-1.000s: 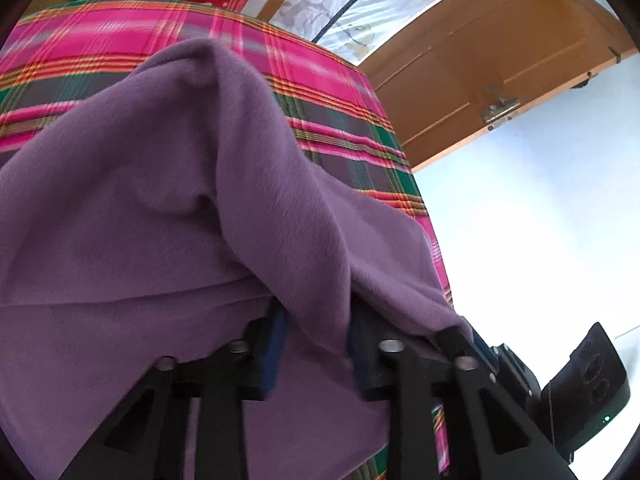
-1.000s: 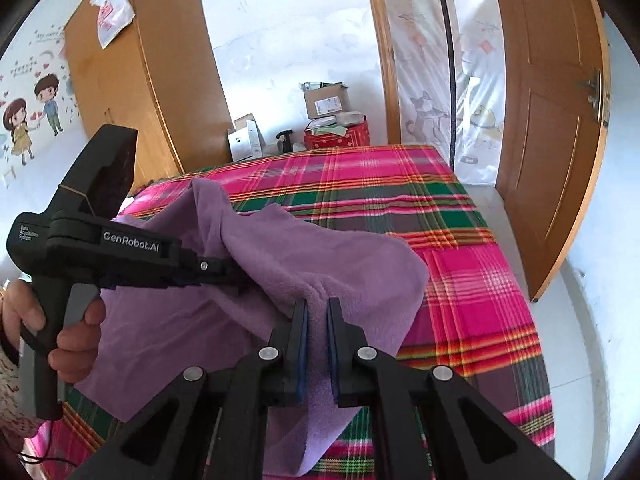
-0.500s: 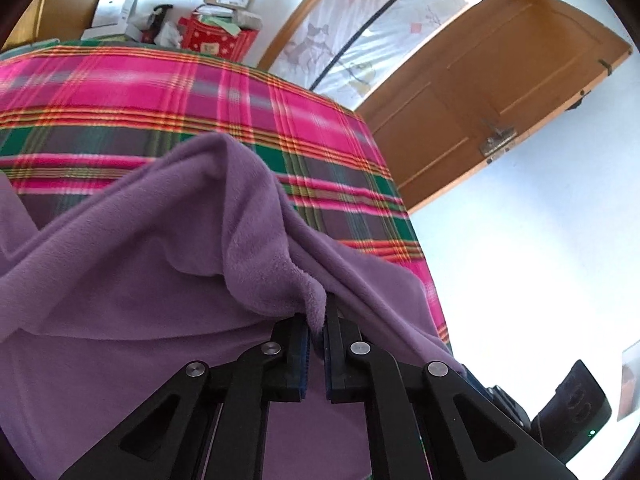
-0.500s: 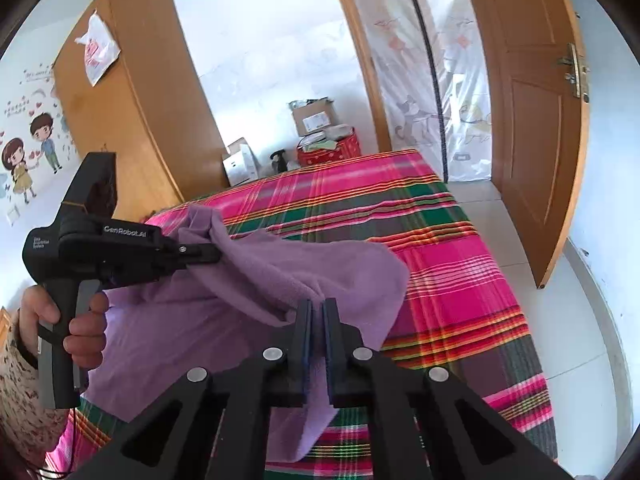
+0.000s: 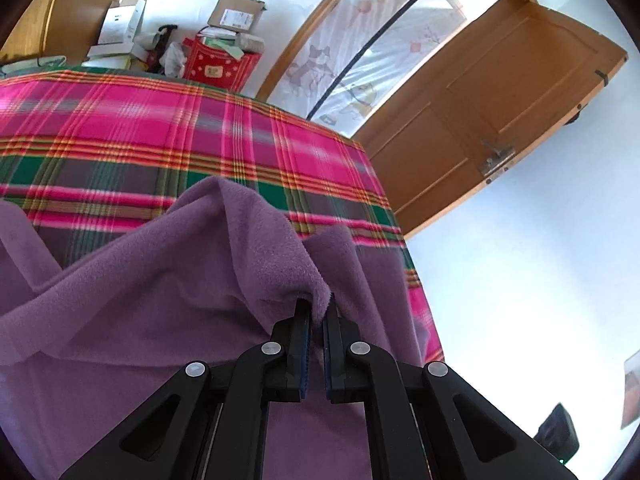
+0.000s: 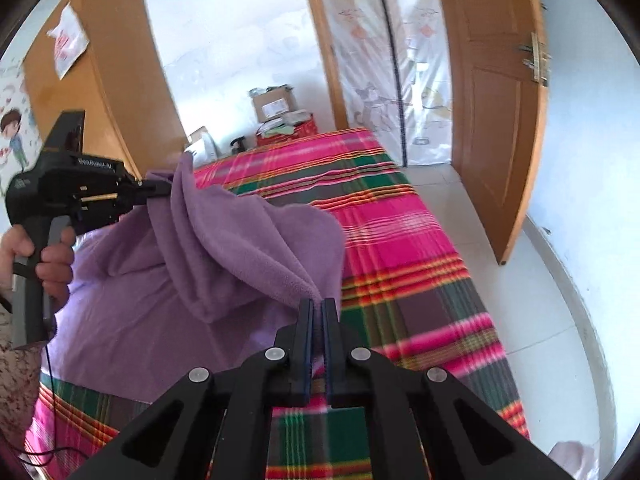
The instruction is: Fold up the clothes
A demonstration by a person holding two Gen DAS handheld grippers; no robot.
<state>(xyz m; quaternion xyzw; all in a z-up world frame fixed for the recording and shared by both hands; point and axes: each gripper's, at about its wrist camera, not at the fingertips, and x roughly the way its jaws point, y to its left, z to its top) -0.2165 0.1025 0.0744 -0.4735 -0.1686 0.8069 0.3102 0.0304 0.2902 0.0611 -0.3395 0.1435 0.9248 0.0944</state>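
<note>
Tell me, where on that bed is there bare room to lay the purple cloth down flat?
The plaid bedspread lies bare on the door side and toward the far end, up to the red box and cartons. The near left is crowded: the purple cloth hangs there between the left tongs and right tongs.

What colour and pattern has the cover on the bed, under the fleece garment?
The bed cover is plaid: bright pink with green, grey and yellow stripes. It shows best in the right wrist view.
</note>
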